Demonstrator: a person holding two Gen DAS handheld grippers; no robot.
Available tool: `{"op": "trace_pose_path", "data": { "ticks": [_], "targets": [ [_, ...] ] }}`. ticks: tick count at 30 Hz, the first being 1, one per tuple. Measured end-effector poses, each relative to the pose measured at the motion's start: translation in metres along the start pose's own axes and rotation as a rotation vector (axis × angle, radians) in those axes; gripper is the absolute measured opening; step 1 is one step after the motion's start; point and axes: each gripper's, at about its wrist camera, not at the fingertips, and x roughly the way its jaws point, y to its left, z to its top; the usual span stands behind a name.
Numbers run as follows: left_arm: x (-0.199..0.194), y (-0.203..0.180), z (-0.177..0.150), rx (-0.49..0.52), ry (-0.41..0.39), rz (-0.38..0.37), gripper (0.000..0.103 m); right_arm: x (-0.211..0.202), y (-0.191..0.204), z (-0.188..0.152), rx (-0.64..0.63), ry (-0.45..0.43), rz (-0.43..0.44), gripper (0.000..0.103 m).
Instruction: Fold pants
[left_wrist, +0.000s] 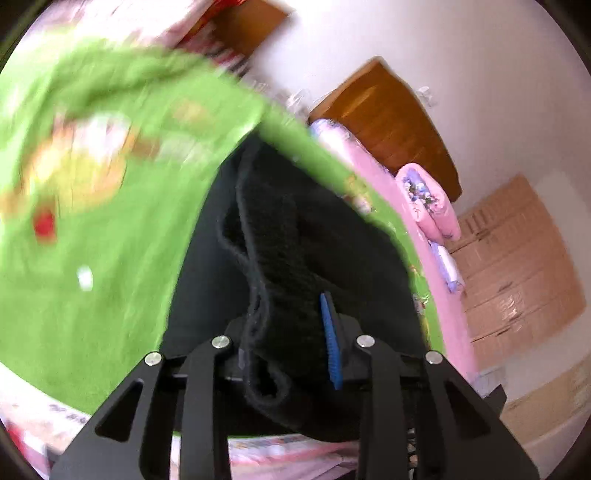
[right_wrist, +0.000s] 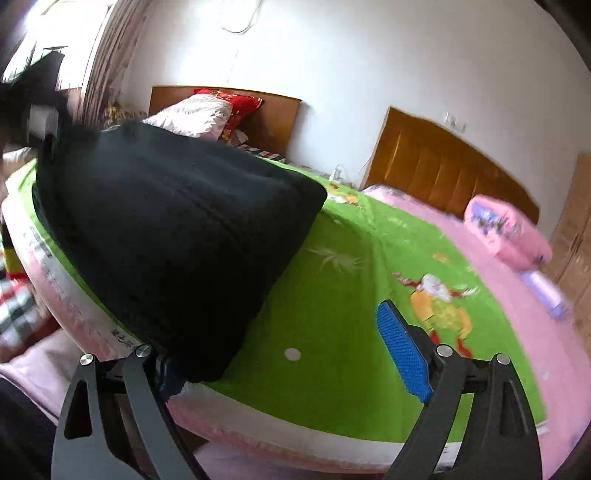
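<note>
The black pants (left_wrist: 295, 236) hang in front of my left gripper (left_wrist: 291, 332), which is shut on a bunched fold of them with a drawstring loop dangling; the blue pad (left_wrist: 330, 343) presses the cloth. In the right wrist view the pants (right_wrist: 173, 236) lie spread over the green bed sheet (right_wrist: 332, 302), stretched toward the far left. My right gripper (right_wrist: 295, 354) is open; its blue right pad (right_wrist: 402, 354) is bare and the pants' near corner lies over the left finger, which is hidden.
The bed has a pink edge (right_wrist: 258, 424) and a wooden headboard (right_wrist: 443, 173). A rolled pink quilt (right_wrist: 506, 229) lies at the right. Pillows (right_wrist: 207, 110) sit at a second headboard behind. Wooden cabinets (left_wrist: 517, 266) stand by the wall.
</note>
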Motion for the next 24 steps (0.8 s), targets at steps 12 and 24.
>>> {"op": "trace_pose_path", "data": {
  "ticks": [12,24],
  "targets": [
    [-0.021,-0.017,-0.001,0.071,-0.043,0.081,0.029,0.001,0.005,0.001,-0.033,0.032,-0.004,0.086],
    [-0.02,-0.008,-0.01,0.084,-0.079,0.093,0.031,0.003,-0.005,-0.002,0.029,0.04,0.077,0.086]
  ]
}}
